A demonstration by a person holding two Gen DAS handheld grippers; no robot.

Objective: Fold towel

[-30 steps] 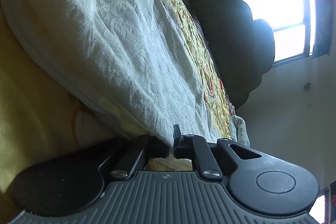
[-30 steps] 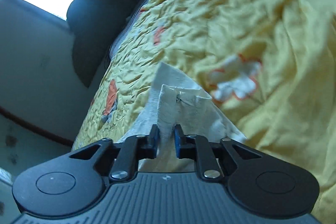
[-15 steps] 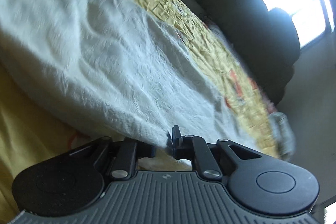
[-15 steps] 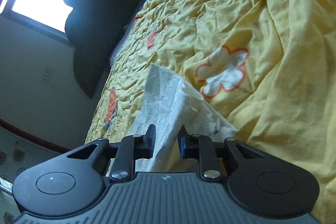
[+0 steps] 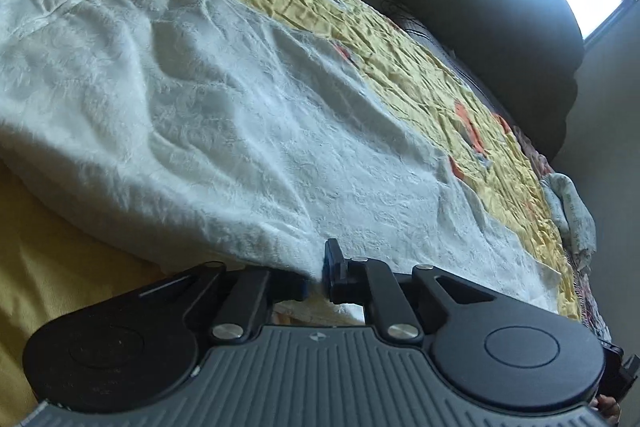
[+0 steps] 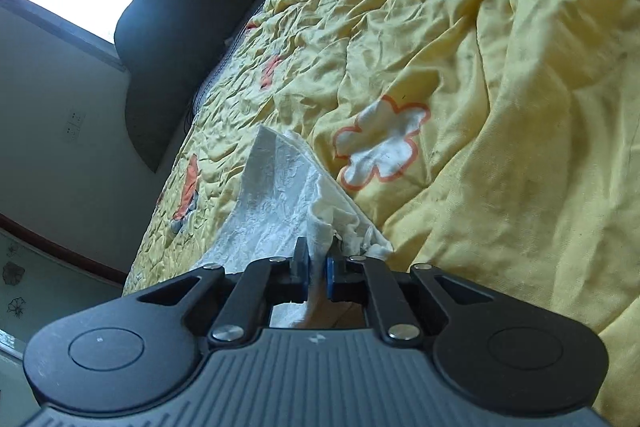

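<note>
On the yellow bedspread lies the white towel, rumpled. Right gripper is pinched tight on a towel corner. Left gripper w/ towel edge between its jaws, which have just been opening a bit; can't tell if it's gripped.

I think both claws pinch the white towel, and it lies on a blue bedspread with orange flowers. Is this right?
Not quite: the bedspread is yellow, not blue, as the right wrist view shows. The rest holds: the right claw and the left claw each have the white towel between their fingers, and the flowers are orange.
</note>
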